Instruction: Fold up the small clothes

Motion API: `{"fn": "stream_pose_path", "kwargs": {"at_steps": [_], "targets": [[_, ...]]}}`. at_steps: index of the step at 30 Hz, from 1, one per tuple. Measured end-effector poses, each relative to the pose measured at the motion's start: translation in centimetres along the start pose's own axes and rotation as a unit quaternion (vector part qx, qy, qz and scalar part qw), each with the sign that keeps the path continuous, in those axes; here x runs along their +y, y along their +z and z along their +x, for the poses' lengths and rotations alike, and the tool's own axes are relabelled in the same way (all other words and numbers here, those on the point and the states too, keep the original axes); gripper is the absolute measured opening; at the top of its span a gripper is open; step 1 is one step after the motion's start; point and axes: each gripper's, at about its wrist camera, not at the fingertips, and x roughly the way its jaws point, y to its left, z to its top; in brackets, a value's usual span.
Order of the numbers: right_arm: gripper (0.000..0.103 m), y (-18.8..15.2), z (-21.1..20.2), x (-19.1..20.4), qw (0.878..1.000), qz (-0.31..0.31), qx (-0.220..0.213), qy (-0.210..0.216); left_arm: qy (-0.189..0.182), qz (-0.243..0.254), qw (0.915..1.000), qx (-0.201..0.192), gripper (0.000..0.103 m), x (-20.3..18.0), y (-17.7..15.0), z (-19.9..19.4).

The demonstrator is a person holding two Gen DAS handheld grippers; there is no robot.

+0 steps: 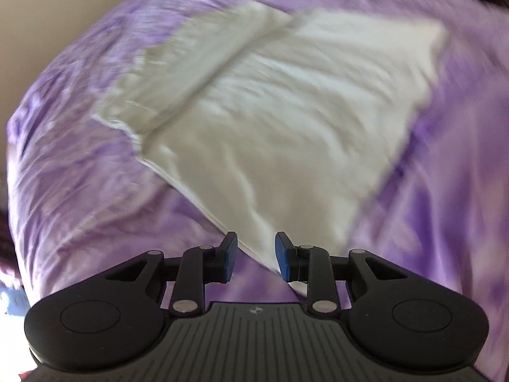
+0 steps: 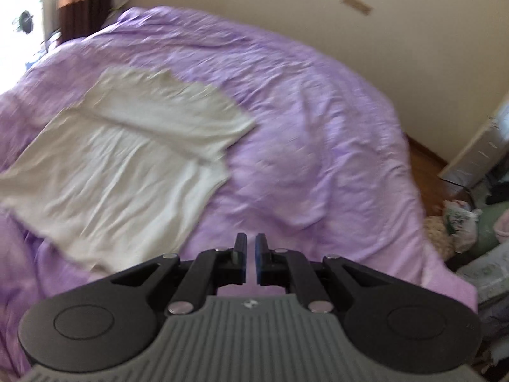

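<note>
A white garment (image 1: 270,121) lies spread flat on the purple bed cover (image 1: 79,191), with one part folded across its far end as a greyer band. My left gripper (image 1: 256,256) hovers above the garment's near corner, open, with nothing between its blue pads. In the right wrist view the same garment (image 2: 121,159) lies to the left, on the purple cover (image 2: 318,143). My right gripper (image 2: 251,259) is shut and empty, raised over bare cover to the right of the garment. Both views are blurred.
A cream wall (image 2: 318,16) runs behind the bed. Wooden floor (image 2: 426,159), a leaning grey board (image 2: 477,146) and several bags and bundles (image 2: 461,219) crowd the right side. A dark curtain (image 2: 82,9) and a bright window stand at the far left.
</note>
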Motion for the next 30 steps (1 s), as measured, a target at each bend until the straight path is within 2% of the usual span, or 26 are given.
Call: {"fn": "stream_pose_path", "kwargs": {"at_steps": [4, 6, 10, 12, 14, 15, 17, 19, 20, 21, 23, 26, 30], "targets": [[0.007, -3.3, 2.6, 5.2, 0.998, -0.037, 0.012, 0.043, -0.016, 0.039, 0.9989, 0.019, 0.036, -2.2, -1.9, 1.0], [0.02, -4.8, 3.6, 7.5, 0.997, -0.05, 0.013, 0.062, -0.012, 0.046, 0.9987, 0.02, 0.042, -2.6, -2.3, 1.7], [0.023, -6.3, 5.3, 10.8, 0.993, -0.101, 0.017, 0.059, 0.009, 0.055, 0.998, 0.029, 0.044, -3.4, -2.6, 3.4], [0.034, -6.5, 6.1, 11.5, 0.991, -0.116, 0.025, 0.055, 0.015, 0.05, 0.9982, 0.029, 0.04, -3.5, -2.7, 3.8], [0.035, -6.6, 7.1, 11.6, 0.989, -0.131, 0.034, 0.051, 0.031, 0.042, 0.9984, 0.02, 0.025, -4.1, -2.8, 3.6], [0.035, -6.6, 7.5, 11.7, 0.989, -0.136, 0.033, 0.043, 0.033, 0.04, 0.9985, 0.017, 0.021, -4.2, -2.8, 3.6], [0.034, -6.1, 8.0, 11.6, 0.991, -0.13, 0.025, 0.031, 0.028, 0.03, 0.9991, 0.012, 0.003, -4.0, -2.8, 3.3], [0.032, -5.4, 8.5, 11.3, 0.993, -0.114, 0.017, 0.034, 0.024, 0.02, 0.9995, 0.001, 0.001, -3.9, -2.9, 2.8], [0.018, -5.1, 8.9, 11.2, 0.993, -0.109, 0.018, 0.034, 0.027, 0.025, 0.9993, -0.006, 0.0, -4.0, -2.9, 2.5], [0.0, -4.9, 9.3, 11.3, 0.993, -0.109, 0.027, 0.03, 0.032, 0.031, 0.9989, -0.018, 0.0, -4.0, -2.9, 1.9], [0.0, -4.7, 9.4, 11.3, 0.992, -0.122, 0.033, 0.018, 0.029, 0.029, 0.9984, -0.04, 0.0, -3.4, -3.0, 0.1], [0.0, -4.0, 7.3, 10.2, 0.992, -0.122, 0.014, 0.025, 0.023, 0.036, 0.9981, -0.045, 0.0, -2.8, -3.2, -1.8], [0.0, -4.0, 7.0, 9.5, 0.99, -0.133, 0.036, 0.02, 0.018, 0.061, 0.9978, -0.019, 0.0, -3.4, -3.7, -0.9]]}}
